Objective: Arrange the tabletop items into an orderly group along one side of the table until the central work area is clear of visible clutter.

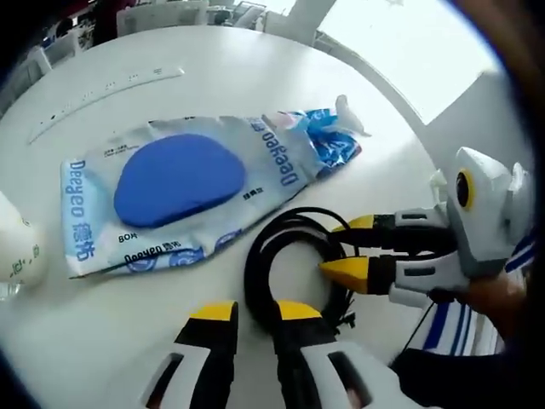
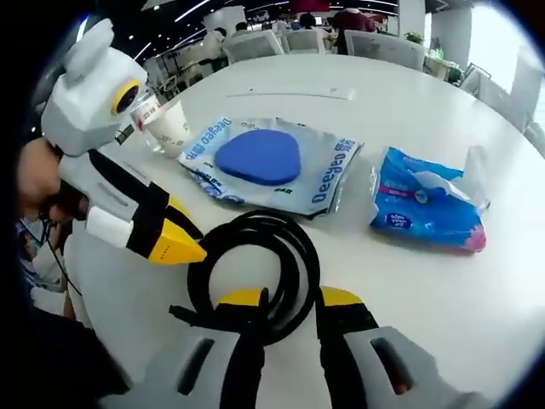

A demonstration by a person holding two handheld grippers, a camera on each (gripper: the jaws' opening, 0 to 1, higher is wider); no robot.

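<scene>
Right gripper view: a coiled black cable [image 2: 255, 268] lies on the white table [image 2: 477, 315], just before a wet-wipe pack [image 2: 268, 162]. The right gripper [image 2: 289, 298] straddles the near loop, jaws parted, apparently not clamping it. The left gripper [image 1: 255, 311] is also parted, empty. The cable looks light and floppy; pinching several strands together seems best.

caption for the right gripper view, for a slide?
Two hand-held grippers meet at a coiled black cable on a white table.
</scene>
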